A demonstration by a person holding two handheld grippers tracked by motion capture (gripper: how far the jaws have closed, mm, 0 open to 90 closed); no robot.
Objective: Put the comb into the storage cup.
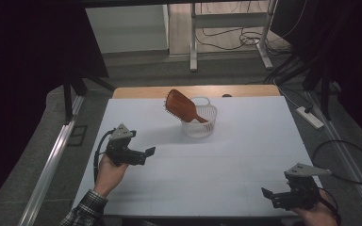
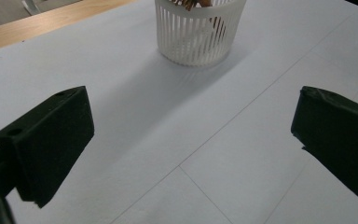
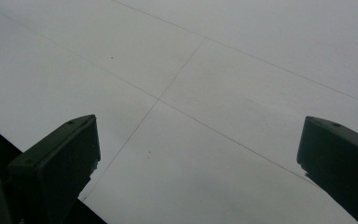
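Observation:
A brown paddle hairbrush (image 1: pixel 181 105) leans handle-down in a small white slatted basket (image 1: pixel 200 123) at the back middle of the white table (image 1: pixel 245 155); its head sticks out up and to the left. In the left gripper view the basket (image 2: pixel 196 35) stands ahead of the jaws, a short way off. My left gripper (image 1: pixel 148 153) is held over the table's left part, open and empty, pointing right. Near the front right corner, my right gripper (image 1: pixel 266 194) is also open and empty, its jaws wide apart over bare table (image 3: pixel 205 93).
A wooden strip (image 1: pixel 193 90) runs along the table's far edge. A metal rail (image 1: pixel 52 165) lies on the floor at the left; a power strip (image 1: pixel 310 117) and cables lie on the floor at the right. Desk legs (image 1: pixel 193 37) stand beyond.

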